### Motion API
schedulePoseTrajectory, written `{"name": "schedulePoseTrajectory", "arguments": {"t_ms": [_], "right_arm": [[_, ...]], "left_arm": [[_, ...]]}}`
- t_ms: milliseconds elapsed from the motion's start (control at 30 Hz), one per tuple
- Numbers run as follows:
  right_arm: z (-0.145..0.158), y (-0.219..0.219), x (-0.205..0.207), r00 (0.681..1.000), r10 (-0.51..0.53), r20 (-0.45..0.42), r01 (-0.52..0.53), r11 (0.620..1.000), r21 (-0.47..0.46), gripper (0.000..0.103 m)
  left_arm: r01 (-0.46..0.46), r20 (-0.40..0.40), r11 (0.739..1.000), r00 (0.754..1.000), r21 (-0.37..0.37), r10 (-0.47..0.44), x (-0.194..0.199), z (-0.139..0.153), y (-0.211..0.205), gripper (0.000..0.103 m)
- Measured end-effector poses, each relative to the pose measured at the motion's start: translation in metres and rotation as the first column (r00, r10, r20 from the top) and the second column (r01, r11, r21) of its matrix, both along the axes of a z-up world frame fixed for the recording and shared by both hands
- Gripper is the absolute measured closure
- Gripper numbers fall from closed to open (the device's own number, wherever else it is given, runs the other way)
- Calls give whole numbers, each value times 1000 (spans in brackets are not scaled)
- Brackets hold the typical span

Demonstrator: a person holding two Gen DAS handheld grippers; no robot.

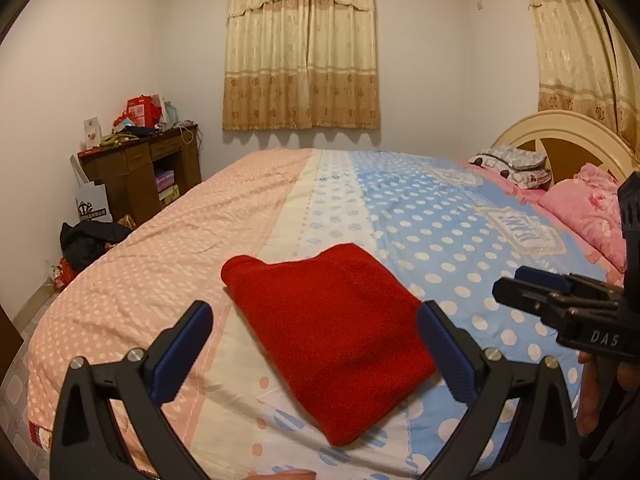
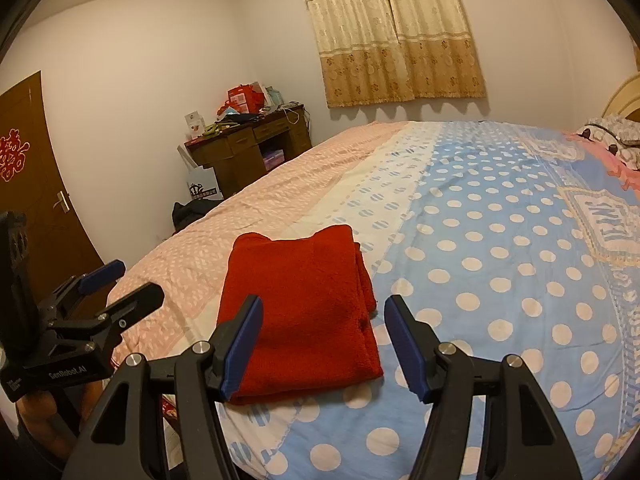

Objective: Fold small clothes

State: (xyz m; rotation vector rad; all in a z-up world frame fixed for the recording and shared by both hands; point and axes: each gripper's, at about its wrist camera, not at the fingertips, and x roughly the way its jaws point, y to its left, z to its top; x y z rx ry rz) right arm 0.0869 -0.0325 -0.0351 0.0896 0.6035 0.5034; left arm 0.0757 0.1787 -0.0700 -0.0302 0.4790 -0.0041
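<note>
folded red garment [image 2: 304,312], long axis toward curtain [image 2: 396,32]

Left gripper [image 1: 314,338] low in the left wrist view, jaws spread wide, blue pads [image 1: 186,350] facing each other across an empty gap, tilted down; also seen at the left edge of the right wrist view, with fingers of the holding hand [image 2: 36,412] just below it. Right gripper [image 2: 323,344] at the bottom centre of the right wrist view, jaws parted, nothing pressed between the pads [image 2: 406,346], angled downward. Seen again at the right edge of the left wrist view, tips pointing left, with part of the holding hand [image 1: 592,392] beneath it at lower right.
</note>
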Motion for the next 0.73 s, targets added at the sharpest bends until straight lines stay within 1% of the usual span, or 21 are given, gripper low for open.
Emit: {"name": "schedulePoseTrajectory", "arguments": {"t_ms": [200,467,733], "right_arm": [[5,-1,-4,1000,9,25,-9,1000,15,39],[6,2,-5,999,17,28,-18,1000,5,39],[6,4,-6,999,28,29,-28,1000,-7,39]], "left_arm": [[-2,-20,1000,1000,-14,2,3,2,2,0],[-24,-10,1000,1000,-12,24,3,2,4,0],[-31,16,999,999,28,31,2,4,0,0]]}}
